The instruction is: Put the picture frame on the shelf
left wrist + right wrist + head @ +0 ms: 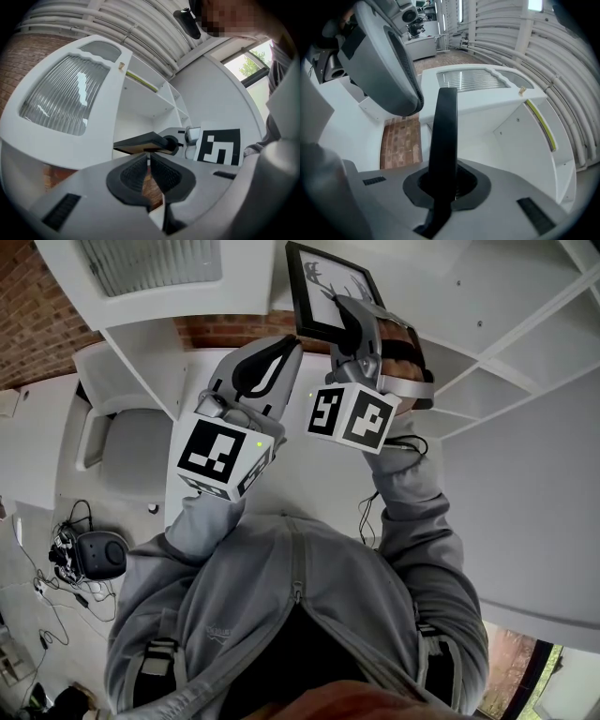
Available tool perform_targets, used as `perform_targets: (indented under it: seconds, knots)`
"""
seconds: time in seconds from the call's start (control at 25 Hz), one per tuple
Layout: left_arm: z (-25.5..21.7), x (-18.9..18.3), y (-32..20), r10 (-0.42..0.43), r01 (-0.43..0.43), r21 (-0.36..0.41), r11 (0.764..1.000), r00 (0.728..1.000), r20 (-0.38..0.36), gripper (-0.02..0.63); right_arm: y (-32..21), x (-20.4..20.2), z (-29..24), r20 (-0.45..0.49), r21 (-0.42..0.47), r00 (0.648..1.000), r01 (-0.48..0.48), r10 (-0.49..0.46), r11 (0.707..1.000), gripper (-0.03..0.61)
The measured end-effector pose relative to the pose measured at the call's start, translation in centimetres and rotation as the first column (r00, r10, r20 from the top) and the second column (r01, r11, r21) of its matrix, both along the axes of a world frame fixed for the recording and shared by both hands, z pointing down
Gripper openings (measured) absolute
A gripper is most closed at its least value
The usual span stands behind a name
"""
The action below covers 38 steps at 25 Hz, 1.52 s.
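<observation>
The picture frame (330, 292) is black with an antler drawing behind its glass. My right gripper (352, 310) is shut on its lower edge and holds it up before the white shelf unit (487, 324). In the right gripper view the frame (445, 131) stands edge-on between the jaws, facing an open shelf compartment (511, 136). My left gripper (281, 345) hovers just left of the frame, shut, with nothing in it. From the left gripper view the frame (140, 140) looks like a flat dark slab just beyond the closed pads (136, 171), with the right gripper's marker cube (220, 146) beside it.
A cabinet door with ribbed glass (150, 263) stands left of the shelf, with a brick wall (37, 306) beyond it. A grey chair (122, 442) sits below left. Cables and a dark device (94, 554) lie on the floor. Several more shelf compartments (553, 343) run to the right.
</observation>
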State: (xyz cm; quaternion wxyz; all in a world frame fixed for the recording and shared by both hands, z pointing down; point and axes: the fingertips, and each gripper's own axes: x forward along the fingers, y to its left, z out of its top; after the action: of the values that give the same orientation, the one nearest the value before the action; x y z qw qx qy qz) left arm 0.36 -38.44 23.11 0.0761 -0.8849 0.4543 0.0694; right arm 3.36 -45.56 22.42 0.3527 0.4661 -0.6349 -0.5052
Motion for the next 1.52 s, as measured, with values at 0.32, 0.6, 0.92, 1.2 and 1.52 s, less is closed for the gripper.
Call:
perform_targets:
  seconds: [0.32, 0.6, 0.92, 1.2, 1.52]
  knots:
    - [-0.3, 0.4, -0.2, 0.003, -0.003, 0.012, 1.0, 1.0, -0.001, 0.084, -0.1, -0.3, 0.8, -0.039, -0.027, 0.999, 0.025, -0.026, 0.999, 0.038]
    - [-0.2, -0.1, -0.6, -0.01, 0.01, 0.003, 1.0, 1.0, -0.019, 0.083, 0.3, -0.1, 1.3, 0.003, -0.1, 0.998, 0.064, -0.064, 0.993, 0.17]
    - [-0.3, -0.8, -1.1, -0.039, 0.039, 0.0, 0.999, 0.999, -0.033, 0.083, 2.9, 5.4, 1.0, 0.366, -0.183, 0.925, 0.177, -0.101, 0.967, 0.241]
    - [-0.3, -0.9, -1.5, -0.051, 0.051, 0.001, 0.999, 0.998, -0.041, 0.081, 4.9, 9.3, 1.4, 0.788, -0.212, 0.601, 0.469, -0.134, 0.858, 0.242]
    - [0.4, -0.9, -2.1, -0.066, 0.066, -0.017, 0.998, 0.997, -0.033, 0.081, 5.0, 9.5, 0.0, 0.915, -0.113, 0.37, 0.617, -0.161, 0.779, 0.081]
